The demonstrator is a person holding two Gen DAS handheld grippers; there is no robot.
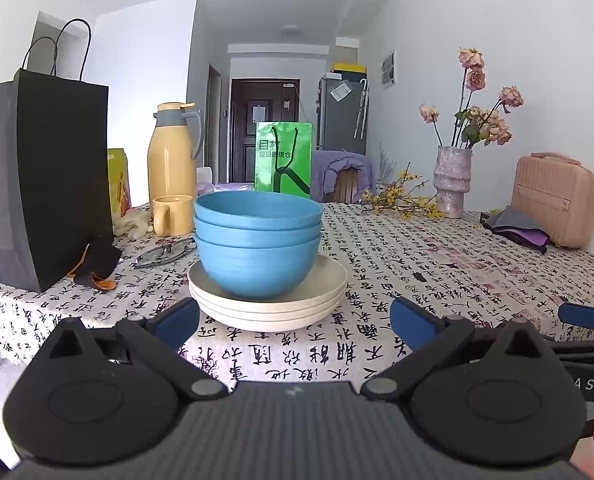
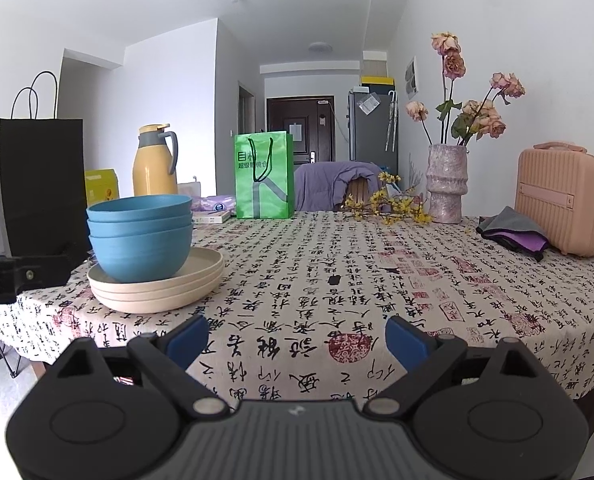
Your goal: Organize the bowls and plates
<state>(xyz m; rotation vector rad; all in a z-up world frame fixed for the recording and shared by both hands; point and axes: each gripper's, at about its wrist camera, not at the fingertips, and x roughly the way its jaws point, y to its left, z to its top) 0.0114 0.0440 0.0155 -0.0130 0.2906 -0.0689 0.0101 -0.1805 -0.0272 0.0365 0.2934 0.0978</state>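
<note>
Blue bowls (image 1: 257, 246), three of them nested one in another, stand on a stack of three cream plates (image 1: 268, 300) near the front left part of the surface (image 1: 437, 264), which wears a cloth printed with black characters.

Seen from the left claw (image 1: 293, 322), the pile lies straight ahead and close, almost centred between its two blue pads, at nearly the same height as the claw. Seen from the right claw (image 2: 297, 340), the same pile is well off to the left and farther away. So I judge that the left claw is the nearer one and is better lined up for reaching the pile. Both claws are released, with their jaws spread wide, and neither one holds anything or touches the pile.

Each bowl is matte, deep and round, with a plain rim; the plates are shallow and wide, with low raised edges, and all pieces sit level and neatly aligned. They look like light plastic or fibre ware. Since the pile is round, it has no long axis to favour; only the rims offer a hold.
</note>
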